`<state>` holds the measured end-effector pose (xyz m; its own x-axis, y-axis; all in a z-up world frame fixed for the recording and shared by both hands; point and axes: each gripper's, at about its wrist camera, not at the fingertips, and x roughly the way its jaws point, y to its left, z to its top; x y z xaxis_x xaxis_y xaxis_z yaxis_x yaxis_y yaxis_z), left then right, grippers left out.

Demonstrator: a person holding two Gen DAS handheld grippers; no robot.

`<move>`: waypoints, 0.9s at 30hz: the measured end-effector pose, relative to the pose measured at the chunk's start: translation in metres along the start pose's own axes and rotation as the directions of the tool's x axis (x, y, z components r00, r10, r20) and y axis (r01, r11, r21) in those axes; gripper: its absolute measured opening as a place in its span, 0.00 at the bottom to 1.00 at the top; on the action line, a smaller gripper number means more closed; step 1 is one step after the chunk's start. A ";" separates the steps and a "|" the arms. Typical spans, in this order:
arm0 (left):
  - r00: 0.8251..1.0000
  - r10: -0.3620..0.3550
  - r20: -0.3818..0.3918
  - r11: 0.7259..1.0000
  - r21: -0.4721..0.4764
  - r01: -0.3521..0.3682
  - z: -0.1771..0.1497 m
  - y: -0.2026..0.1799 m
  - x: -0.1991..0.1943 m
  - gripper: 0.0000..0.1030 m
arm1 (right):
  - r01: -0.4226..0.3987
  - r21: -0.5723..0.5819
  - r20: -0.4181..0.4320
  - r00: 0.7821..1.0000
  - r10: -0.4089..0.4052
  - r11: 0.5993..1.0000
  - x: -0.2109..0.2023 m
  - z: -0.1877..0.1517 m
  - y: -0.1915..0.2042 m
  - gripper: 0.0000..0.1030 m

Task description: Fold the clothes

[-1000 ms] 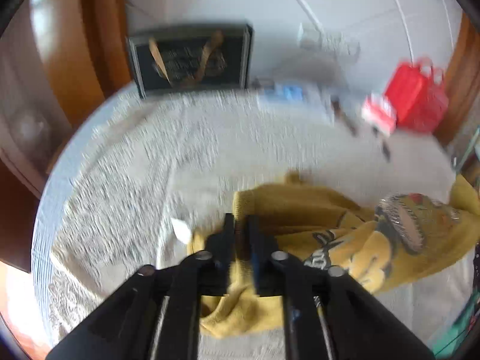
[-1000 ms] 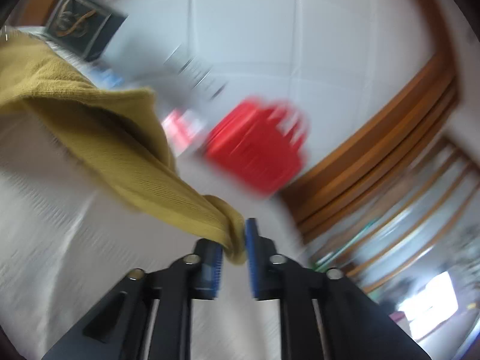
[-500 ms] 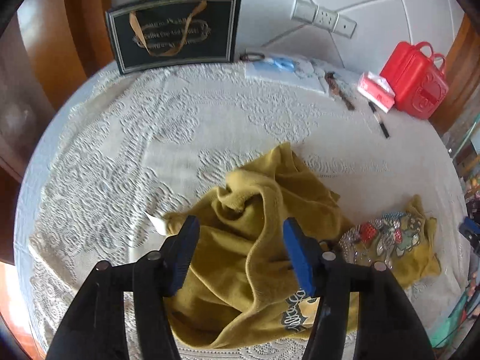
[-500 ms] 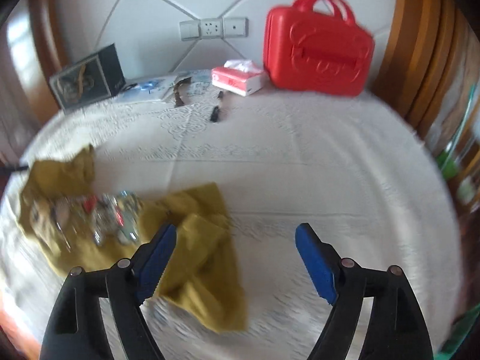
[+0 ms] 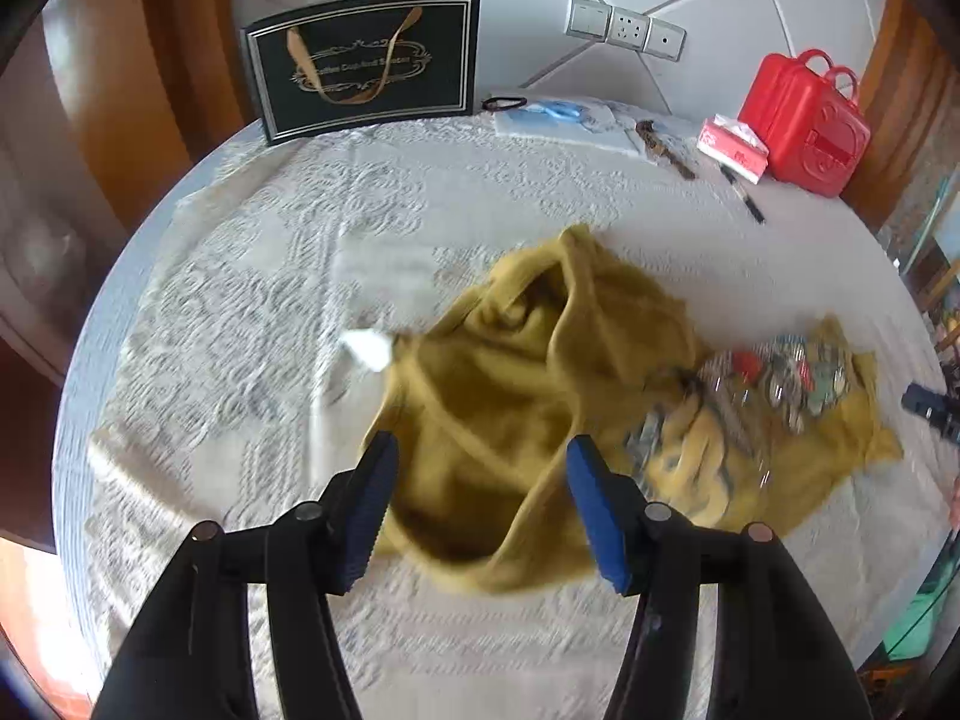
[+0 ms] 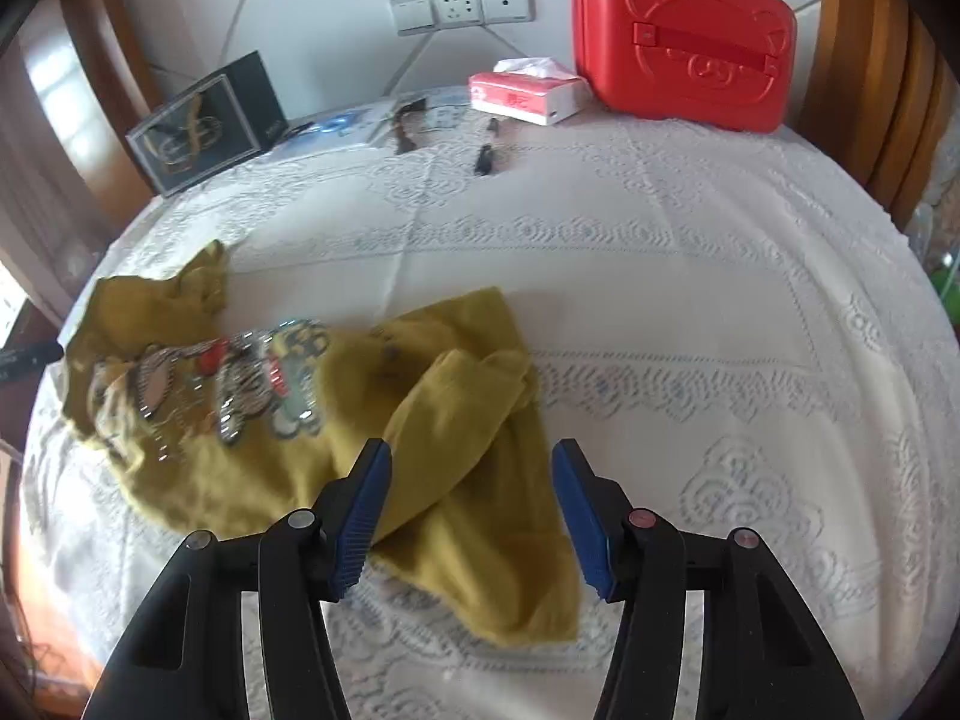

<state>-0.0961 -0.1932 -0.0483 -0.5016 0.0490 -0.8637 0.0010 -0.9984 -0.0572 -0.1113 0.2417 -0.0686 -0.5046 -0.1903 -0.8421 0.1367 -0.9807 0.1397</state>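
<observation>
A mustard-yellow sweater [image 5: 540, 384] with a sequin picture on its front lies crumpled on the white lace tablecloth [image 5: 252, 312]. A white tag [image 5: 366, 348] sticks out at its left edge. My left gripper [image 5: 480, 480] is open and empty, hovering over the sweater's left part. In the right wrist view the sweater [image 6: 288, 420] lies left of centre with a sleeve [image 6: 462, 420] folded across. My right gripper [image 6: 471, 492] is open and empty above that sleeve. The right gripper's tip shows at the far right of the left wrist view [image 5: 930, 408].
At the table's back stand a black gift bag [image 5: 366, 60], papers [image 5: 558, 117], a pen [image 5: 744, 192], a tissue box [image 6: 525, 93] and a red case [image 6: 684, 36]. Wall sockets [image 6: 462, 6] sit above. Wooden chair backs [image 6: 864, 60] flank the table.
Both grippers were shut on the sweater and held it up one second ago. They have opened and let it drop, and it now lies crumpled on the table.
</observation>
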 end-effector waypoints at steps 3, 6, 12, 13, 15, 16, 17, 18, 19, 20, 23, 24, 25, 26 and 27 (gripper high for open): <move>1.000 0.007 -0.006 1.000 0.017 -0.007 -0.021 0.005 0.001 0.56 | -0.055 0.012 -0.010 0.998 0.056 0.998 0.001 -0.008 0.007 0.54; 1.000 -0.008 -0.018 0.999 0.039 0.009 -0.036 0.005 0.010 0.56 | -0.082 0.018 -0.023 0.996 0.083 0.996 0.005 -0.014 0.016 0.55; 0.995 0.026 -0.096 0.998 0.063 -0.020 -0.050 -0.004 0.054 0.38 | -0.090 0.045 -0.069 0.993 0.093 0.995 0.028 -0.024 0.030 0.62; 0.994 0.041 -0.103 0.997 0.071 -0.034 -0.050 -0.007 0.059 0.25 | -0.074 0.046 -0.080 0.994 0.078 0.996 0.036 -0.025 0.034 0.62; 0.996 0.054 -0.072 0.995 0.084 -0.048 -0.044 -0.014 0.053 0.12 | -0.048 0.009 -0.087 0.995 0.049 0.999 0.046 -0.027 0.043 0.38; 0.997 0.064 -0.041 0.993 0.098 -0.060 -0.039 -0.018 0.045 0.12 | -0.028 -0.020 -0.087 0.996 0.026 0.999 0.049 -0.027 0.049 0.18; 0.998 0.069 0.008 0.992 0.110 -0.069 -0.029 -0.023 0.033 0.12 | -0.012 -0.033 -0.081 0.997 0.010 0.999 0.049 -0.025 0.052 0.06; 0.997 0.059 0.041 0.992 0.107 -0.063 -0.019 -0.024 0.023 0.12 | -0.027 -0.032 -0.060 0.998 0.025 0.999 0.045 -0.019 0.054 0.06; 0.997 0.032 0.069 0.994 0.099 -0.038 -0.005 -0.026 0.012 0.12 | -0.055 -0.021 -0.033 0.998 0.054 0.998 0.039 -0.013 0.053 0.06; 0.996 0.009 0.093 0.995 0.094 -0.018 0.011 -0.027 0.004 0.12 | -0.086 0.003 0.017 0.996 0.086 0.996 0.028 -0.001 0.049 0.06; 0.988 0.023 0.149 0.996 0.083 -0.036 0.074 -0.034 -0.004 0.12 | -0.163 0.078 0.142 0.978 0.151 0.984 0.005 0.041 0.028 0.06; 0.988 0.019 0.155 0.997 0.074 -0.031 0.094 -0.036 -0.001 0.12 | -0.169 0.092 0.166 0.974 0.152 0.981 0.002 0.053 0.024 0.06; 0.988 0.009 0.157 0.999 0.051 -0.017 0.118 -0.036 0.006 0.12 | -0.175 0.124 0.205 0.967 0.148 0.977 0.000 0.077 0.013 0.06; 0.988 -0.011 0.156 1.000 0.016 0.009 0.144 -0.034 0.015 0.12 | -0.183 0.152 0.218 0.965 0.148 0.971 0.003 0.096 0.003 0.06; 0.988 -0.027 0.154 0.999 -0.016 0.030 0.166 -0.033 0.024 0.12 | -0.190 0.175 0.223 0.963 0.149 0.966 0.007 0.109 -0.004 0.06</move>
<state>-0.2515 -0.1638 0.0156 -0.6287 0.0705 -0.7744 0.0004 -0.9958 -0.0910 -0.2084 0.2394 -0.0179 -0.6559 -0.3396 -0.6741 0.0787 -0.9190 0.3864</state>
